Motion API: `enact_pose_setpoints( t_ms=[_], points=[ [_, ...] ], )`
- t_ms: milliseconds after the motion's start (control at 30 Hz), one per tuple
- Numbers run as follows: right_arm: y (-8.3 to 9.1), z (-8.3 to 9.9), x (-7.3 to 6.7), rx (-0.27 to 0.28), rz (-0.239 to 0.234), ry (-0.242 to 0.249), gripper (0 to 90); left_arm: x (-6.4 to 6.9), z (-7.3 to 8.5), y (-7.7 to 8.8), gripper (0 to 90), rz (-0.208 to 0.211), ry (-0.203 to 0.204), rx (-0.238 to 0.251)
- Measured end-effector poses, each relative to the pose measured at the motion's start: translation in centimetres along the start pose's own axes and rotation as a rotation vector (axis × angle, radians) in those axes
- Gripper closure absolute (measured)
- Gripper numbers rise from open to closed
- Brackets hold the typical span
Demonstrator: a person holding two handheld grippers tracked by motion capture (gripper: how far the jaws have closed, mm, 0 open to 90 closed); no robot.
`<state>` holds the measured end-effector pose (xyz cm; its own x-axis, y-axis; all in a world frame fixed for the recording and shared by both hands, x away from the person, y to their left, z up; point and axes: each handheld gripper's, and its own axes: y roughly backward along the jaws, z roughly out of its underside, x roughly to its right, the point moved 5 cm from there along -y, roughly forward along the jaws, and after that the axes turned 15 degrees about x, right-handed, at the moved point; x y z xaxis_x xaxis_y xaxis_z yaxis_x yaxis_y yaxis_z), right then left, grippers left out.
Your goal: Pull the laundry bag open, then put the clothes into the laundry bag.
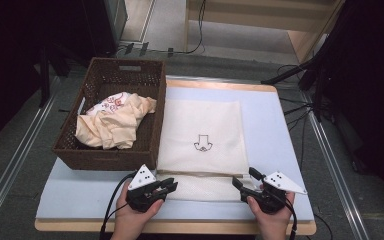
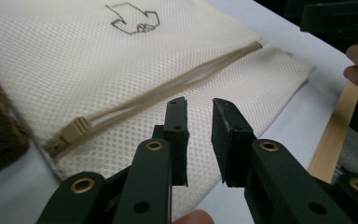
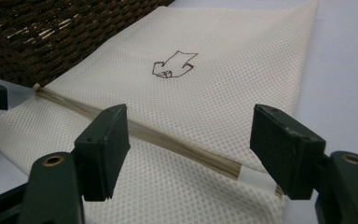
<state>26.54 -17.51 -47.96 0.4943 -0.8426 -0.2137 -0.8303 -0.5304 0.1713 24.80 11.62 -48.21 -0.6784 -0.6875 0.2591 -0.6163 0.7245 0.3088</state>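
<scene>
A cream mesh bag (image 1: 202,135) with a small arrow drawing lies flat on the light blue table top (image 1: 275,130). Its beige zipper (image 2: 168,91) runs across near the front edge, with the pull (image 2: 77,127) at the left end. My left gripper (image 1: 172,185) is at the bag's front left corner. Its jaws (image 2: 199,105) stand a narrow gap apart above the mesh, with nothing between them. My right gripper (image 1: 244,176) is at the front right corner. There its jaws (image 3: 191,116) are wide open, straddling the zipper's right end without touching it.
A dark wicker basket (image 1: 87,155) stands left of the bag, touching its edge, and holds crumpled cream cloth (image 1: 112,122). The table's wooden front edge (image 1: 200,227) lies just behind my hands. Cables and dark stands surround the table on the floor.
</scene>
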Motion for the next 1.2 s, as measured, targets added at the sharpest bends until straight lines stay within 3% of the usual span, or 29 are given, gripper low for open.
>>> enact_pose_setpoints(
  t_ms=[100,267,467,600,867,967,1033,1067,1167,1200],
  points=[
    [-0.9,-0.3,-0.5,-0.016,-0.017,-0.001,27.0,0.5,0.6,-0.8,76.3,0.015,0.013,-0.025],
    [-3.1,-1.4,-1.8,-0.048,-0.08,0.044,27.0,1.3,1.0,-2.1,77.7,0.031,-0.003,-0.056],
    [-5.9,-1.7,-2.7,-0.089,-0.133,0.072,27.1,0.9,1.8,-3.3,82.6,-0.003,-0.011,-0.099],
    [-7.5,-0.8,-2.8,-0.115,-0.162,0.052,28.2,0.9,2.0,-3.9,88.2,-0.033,-0.026,-0.142],
    [-9.4,1.3,-3.1,-0.235,-0.174,0.108,28.6,1.0,2.2,-4.0,90.0,-0.048,-0.059,-0.139],
    [-9.6,1.8,-3.2,-0.267,-0.198,0.138,30.3,0.8,2.2,-3.9,90.0,-0.033,-0.032,-0.144],
    [-9.8,2.5,-3.2,-0.318,-0.181,0.187,30.8,0.7,2.2,-4.0,90.0,-0.028,-0.021,-0.144],
    [-9.9,2.8,-3.2,-0.325,-0.17,0.204,31.9,0.7,2.2,-4.0,90.0,-0.027,-0.022,-0.141],
    [-10.1,2.5,-3.0,-0.332,-0.112,0.234,50.2,0.7,2.2,-3.9,90.0,-0.03,-0.019,-0.141],
    [-10.2,2.3,-2.9,-0.335,-0.097,0.228,60.3,0.8,2.2,-3.9,90.0,-0.03,-0.017,-0.141]
  ],
)
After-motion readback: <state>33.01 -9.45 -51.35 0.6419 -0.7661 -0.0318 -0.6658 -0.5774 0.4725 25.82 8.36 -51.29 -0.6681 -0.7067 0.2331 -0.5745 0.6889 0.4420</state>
